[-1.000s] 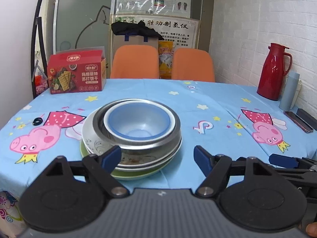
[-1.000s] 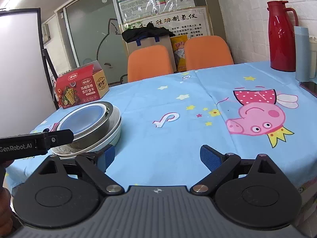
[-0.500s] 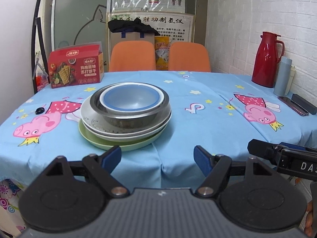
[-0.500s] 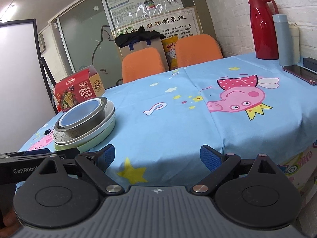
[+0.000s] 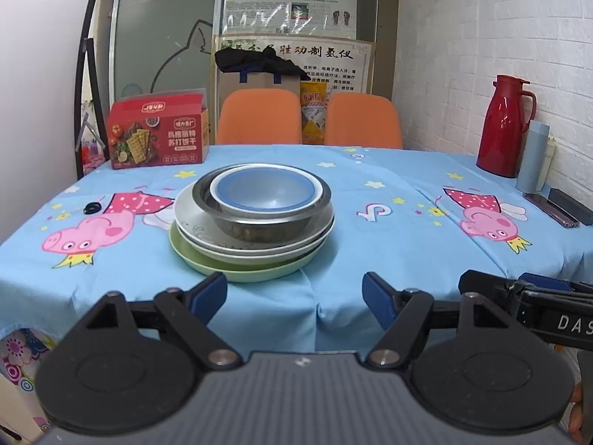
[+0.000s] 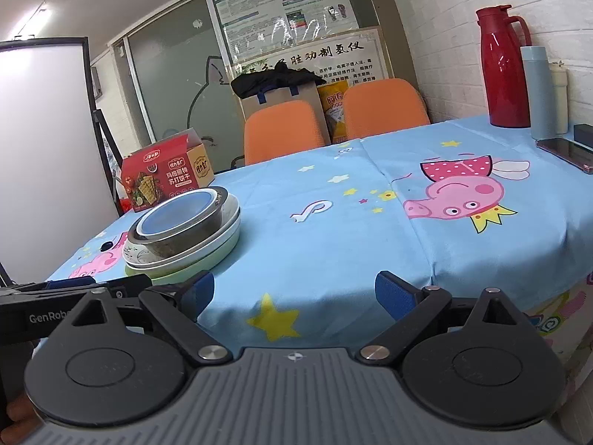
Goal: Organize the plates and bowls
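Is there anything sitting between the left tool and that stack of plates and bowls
Nothing visible. Only bare blue tablecloth lies between the open left tool and the stack of plates and bowls. The cracker box stands behind the stack, and the right tool is off to the side.

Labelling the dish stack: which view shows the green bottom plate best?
Left wrist view: the green bottom plate faces the camera, centred, with its front rim showing. In the right wrist view it sits far left, a thin sliver partly behind a hand-held gripper.

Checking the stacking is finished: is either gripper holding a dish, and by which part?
Nothing is held. The left gripper and right gripper are open and empty, short of the dish stack.
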